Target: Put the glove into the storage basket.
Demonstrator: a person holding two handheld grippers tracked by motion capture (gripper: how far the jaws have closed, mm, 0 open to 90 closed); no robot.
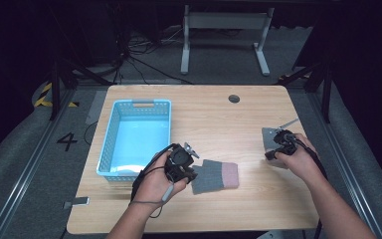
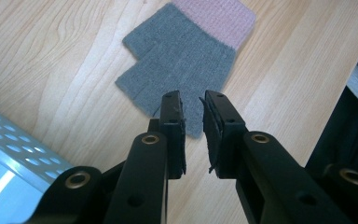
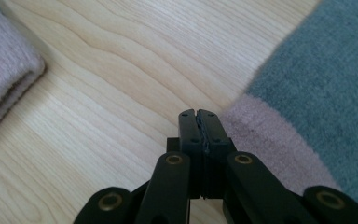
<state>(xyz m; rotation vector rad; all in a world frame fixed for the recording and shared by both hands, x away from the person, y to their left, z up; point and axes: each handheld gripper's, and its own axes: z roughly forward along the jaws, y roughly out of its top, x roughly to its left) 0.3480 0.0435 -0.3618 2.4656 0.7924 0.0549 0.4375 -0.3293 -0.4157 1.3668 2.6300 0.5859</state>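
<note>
Grey glove (image 2: 179, 60) partly behind slightly spread left jaws; right jaws pressed together, nothing between.

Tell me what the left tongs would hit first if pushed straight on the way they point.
Most likely the grey glove: the left tongs stand slightly apart just over its near edge, aimed down at it. Whether they already touch the knit is unclear; under it lies the table.

Table evenly lit from above, surroundings dark; close views slightly soft
</note>
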